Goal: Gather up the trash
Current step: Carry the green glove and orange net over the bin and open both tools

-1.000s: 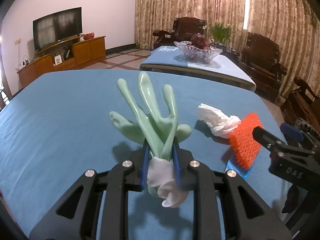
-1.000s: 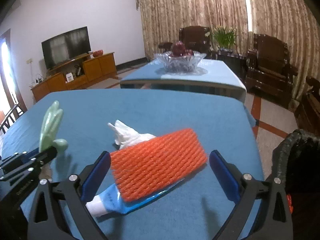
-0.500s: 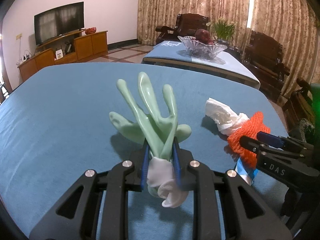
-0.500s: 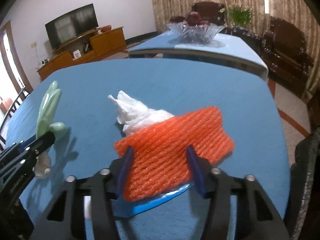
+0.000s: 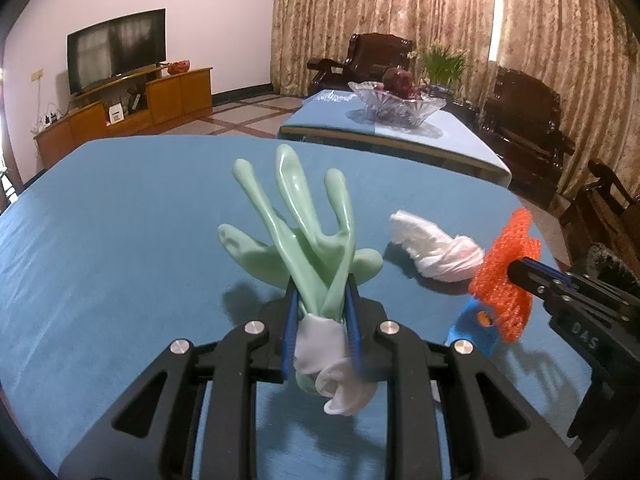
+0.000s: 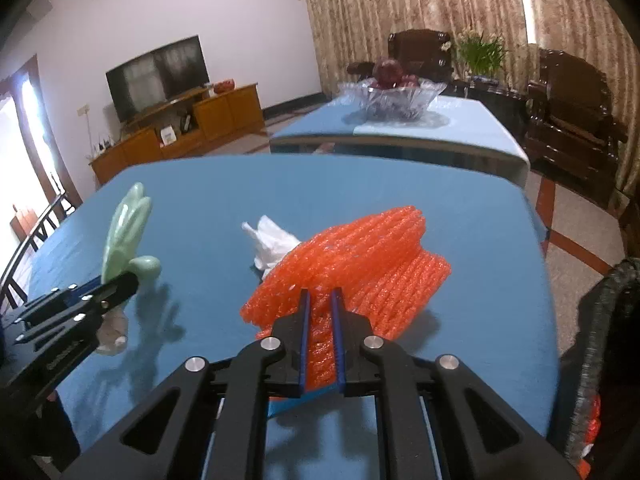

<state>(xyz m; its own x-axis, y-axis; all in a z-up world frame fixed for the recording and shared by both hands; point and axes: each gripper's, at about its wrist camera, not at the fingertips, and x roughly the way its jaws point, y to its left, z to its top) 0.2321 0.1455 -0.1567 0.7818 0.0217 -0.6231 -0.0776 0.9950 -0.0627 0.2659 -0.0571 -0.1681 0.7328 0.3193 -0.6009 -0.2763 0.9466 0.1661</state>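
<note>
The left gripper (image 5: 320, 300) is clamped on a pale green rubber glove (image 5: 304, 236), which sits squeezed between its blue pads. The glove's fingers fan upward and away ahead of the jaws, while its whitish cuff hangs bunched just behind the pads, above the blue tablecloth (image 5: 120, 220).

The right gripper (image 6: 320, 312) has just closed and now pinches an orange foam net (image 6: 360, 260). Its two pads stand nearly together with a fold of the net pressed between them, and the rest of the net bulges out ahead of the jaws and to either side. Seen from the left wrist camera, the net is crumpled around the right gripper's tip and looks raised off the cloth, off to the right of the left gripper.

Beneath the net, just under the right gripper's jaws, a blue tube (image 5: 472, 328) lies on the cloth; only part of it shows. A crumpled white tissue (image 6: 272, 240) lies on the cloth just beyond the net, ahead and slightly left of the right gripper, between the two grippers' loads.

At the right gripper's far right side, past the table edge, stands a black bag (image 6: 608, 340) whose rim is in view.

Farther ahead, on a second table, sits a glass bowl (image 6: 392, 96) of fruit.
</note>
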